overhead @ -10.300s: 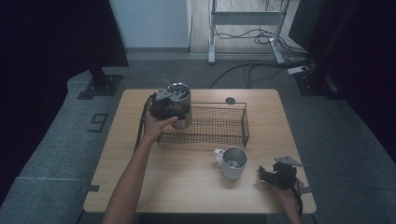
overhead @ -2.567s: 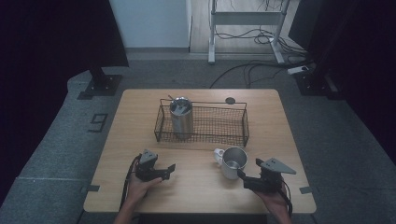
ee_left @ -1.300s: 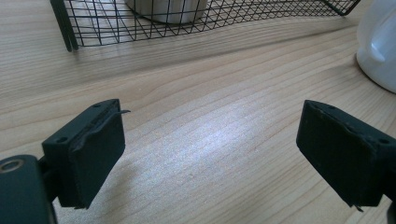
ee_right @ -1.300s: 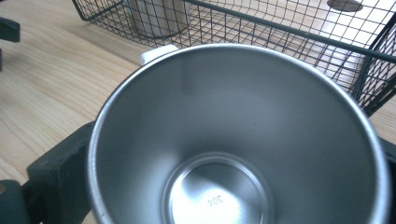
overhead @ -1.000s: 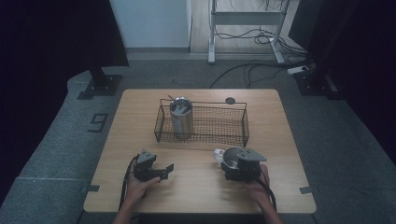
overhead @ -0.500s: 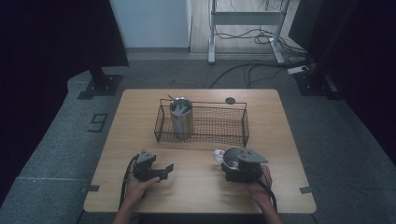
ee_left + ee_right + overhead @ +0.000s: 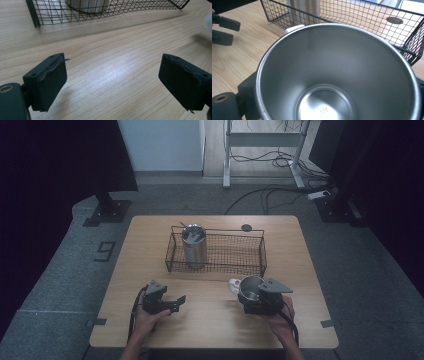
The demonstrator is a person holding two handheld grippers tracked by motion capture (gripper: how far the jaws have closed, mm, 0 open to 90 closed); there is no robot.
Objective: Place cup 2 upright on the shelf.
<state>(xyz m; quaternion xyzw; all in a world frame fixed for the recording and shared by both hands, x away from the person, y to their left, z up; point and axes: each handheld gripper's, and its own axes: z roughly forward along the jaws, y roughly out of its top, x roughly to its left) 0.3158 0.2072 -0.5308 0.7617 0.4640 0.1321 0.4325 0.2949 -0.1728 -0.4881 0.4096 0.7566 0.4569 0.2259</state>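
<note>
Nearest the person, the right tool (image 7: 252, 301) sits low over the front right part of the worktop (image 7: 210, 330), and a steel mug (image 7: 249, 289) stands between its jaws. In the right gripper view the mug (image 7: 337, 75) is upright with its open mouth to the camera and the dark jaw blocks hug its wall on both sides, so the tool looks pressed onto the mug; whether the grip is firm cannot be told. The mug's white handle (image 7: 233, 284) points left and slightly away from the person.

The left tool (image 7: 170, 304) rests on the front left of the worktop, its jaws spread wide with nothing between them, bare wood showing in the gap in the left gripper view. It lies well apart from the mug.

Farther back, across the middle of the worktop, stands the wire basket (image 7: 252, 251), its long axis running left to right. A tall steel tumbler (image 7: 194, 245) stands upright in its left end; the right part holds nothing.

The coming move likely turns on this: the basket lies straight ahead of the mug, just beyond it, and the free space inside is directly behind the right tool. The right hand (image 7: 280, 322) is the nearer one, and the mug must rise over the near wall.
</note>
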